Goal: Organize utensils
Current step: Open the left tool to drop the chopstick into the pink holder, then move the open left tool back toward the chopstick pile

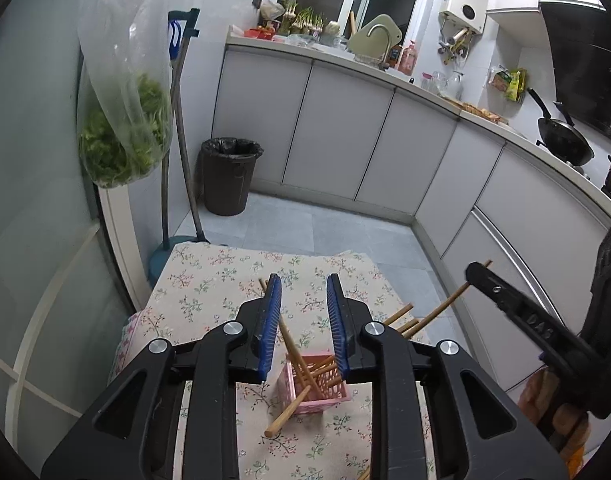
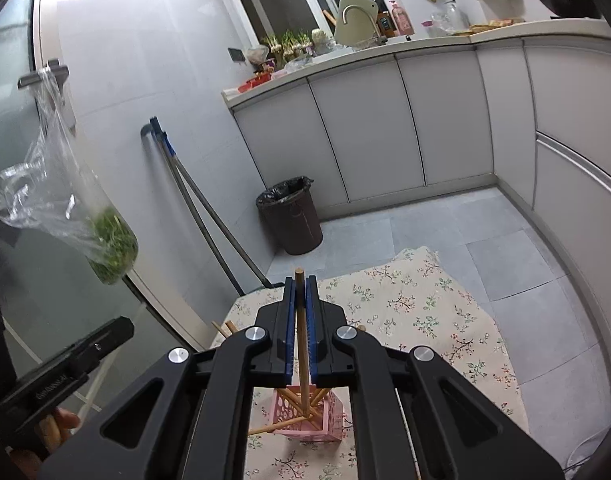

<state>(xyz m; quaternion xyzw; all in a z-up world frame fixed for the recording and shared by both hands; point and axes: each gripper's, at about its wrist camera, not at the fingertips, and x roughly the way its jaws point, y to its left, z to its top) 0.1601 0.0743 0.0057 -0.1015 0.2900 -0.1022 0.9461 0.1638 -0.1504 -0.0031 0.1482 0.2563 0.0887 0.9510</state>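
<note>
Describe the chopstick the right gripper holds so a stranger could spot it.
Find the floral tablecloth, then the pink basket on it. One wooden chopstick stands upright above the basket, pinched between the right gripper's blue pads; the others lean loose inside.

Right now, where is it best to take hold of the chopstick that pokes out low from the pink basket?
Grip the chopstick at its bare outer end over the cloth, from above, fingers across the shaft; the rest is tangled inside the pink basket.
</note>
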